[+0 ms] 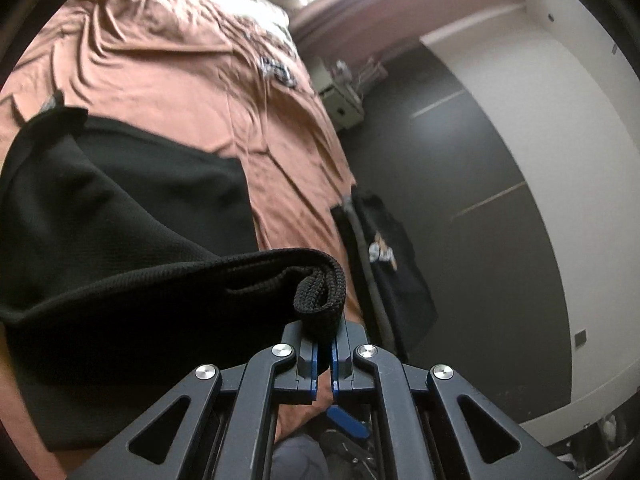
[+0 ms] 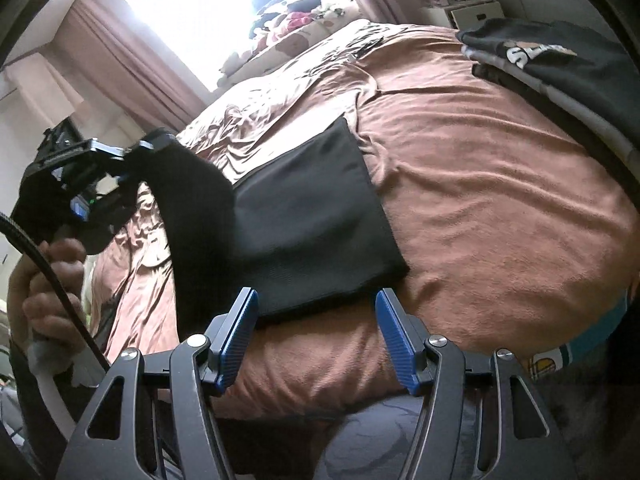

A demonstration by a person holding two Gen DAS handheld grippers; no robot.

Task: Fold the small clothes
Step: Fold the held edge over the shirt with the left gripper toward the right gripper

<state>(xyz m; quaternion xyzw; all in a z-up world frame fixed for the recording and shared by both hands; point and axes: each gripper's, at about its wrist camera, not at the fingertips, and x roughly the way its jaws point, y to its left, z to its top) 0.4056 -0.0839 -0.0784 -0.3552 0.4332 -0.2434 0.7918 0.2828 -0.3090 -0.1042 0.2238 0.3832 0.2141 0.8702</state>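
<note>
1. Left wrist view: left gripper is clamped tight on a bunched hem of the black garment. A thick rolled edge sticks up just above the blue pads. From the grip the fabric runs left, lifted off the brown bedsheet; its far part lies flat on the sheet.
2. Same view, hard to read: a second dark garment with a white print lies at the bed's right edge, blurred, print unreadable. Small dark-and-white item further up the bed, can't identify it. Black garment's lower left is cut off by the lens rim.
3. Right wrist view: right gripper has jaws apart, nothing between the pads, hovering just short of the near edge of the black garment, not touching.
4. Same view: left gripper at left, held in a hand, with a fabric corner raised off the bed. Jaw contact there is hidden by cloth.
5. Top right: folded dark clothes stack, partly cut off by the frame edge.
</note>
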